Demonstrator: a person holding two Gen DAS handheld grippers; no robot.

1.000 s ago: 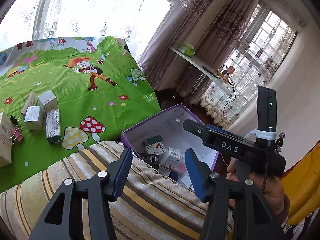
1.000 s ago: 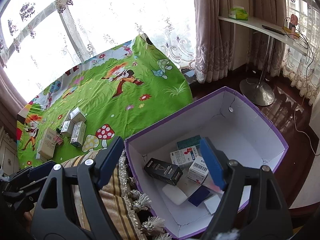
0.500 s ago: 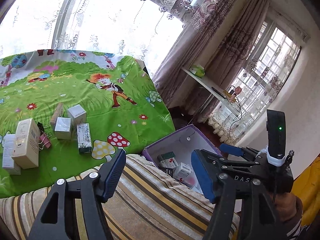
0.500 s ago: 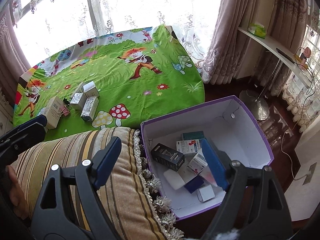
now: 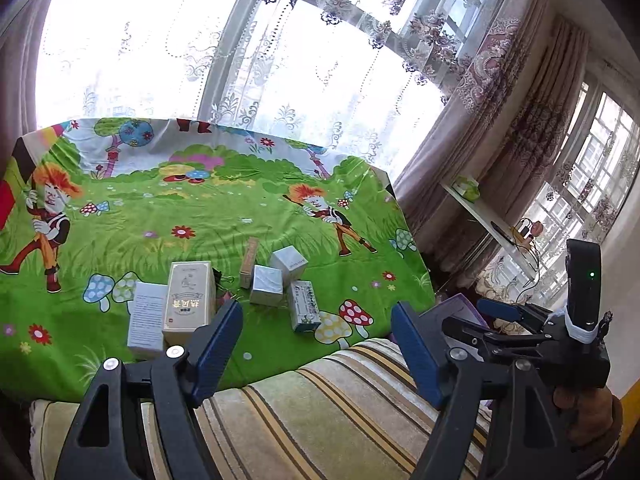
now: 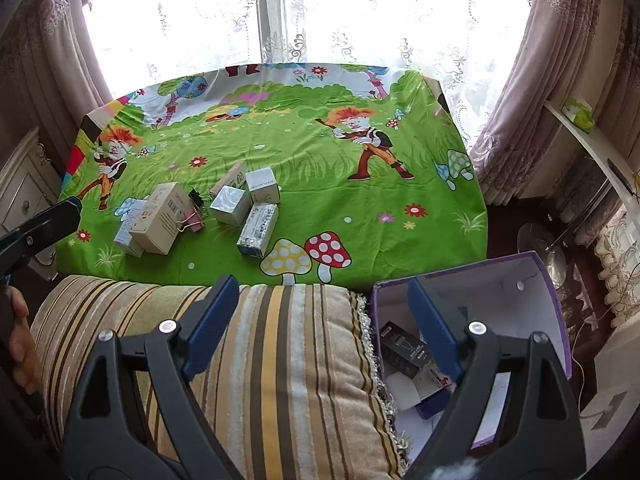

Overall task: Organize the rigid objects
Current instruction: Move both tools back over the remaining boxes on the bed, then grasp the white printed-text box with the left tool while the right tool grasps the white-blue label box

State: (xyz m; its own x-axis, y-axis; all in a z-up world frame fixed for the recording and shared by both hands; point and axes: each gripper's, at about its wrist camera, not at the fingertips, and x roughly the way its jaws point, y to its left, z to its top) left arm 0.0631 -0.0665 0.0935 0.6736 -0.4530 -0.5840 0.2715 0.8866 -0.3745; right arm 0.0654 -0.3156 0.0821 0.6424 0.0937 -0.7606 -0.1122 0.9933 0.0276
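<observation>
Several small cartons lie on the green cartoon cloth: a tall beige box [image 5: 187,300] [image 6: 159,218], a white box [image 5: 146,320], two silver cubes [image 5: 266,285] [image 6: 230,205], a green-white carton [image 5: 305,306] [image 6: 258,230] and pink binder clips [image 6: 191,220]. A purple box [image 6: 532,292] to the right holds several packed cartons, one black [image 6: 402,350]. My left gripper [image 5: 316,346] is open and empty above the striped cushion. My right gripper [image 6: 322,320] is open and empty, between cushion and purple box.
A striped cushion [image 6: 260,360] lies between me and the table [image 6: 360,208]. A white shelf [image 5: 480,216] and curtains stand at the right. A white cabinet [image 6: 20,184] is at the left. The right gripper's body [image 5: 560,340] shows in the left wrist view.
Both grippers have swung left, from the purple box toward the table. The cartons on the cloth now sit ahead of both; the purple box has slid to the right edge.
</observation>
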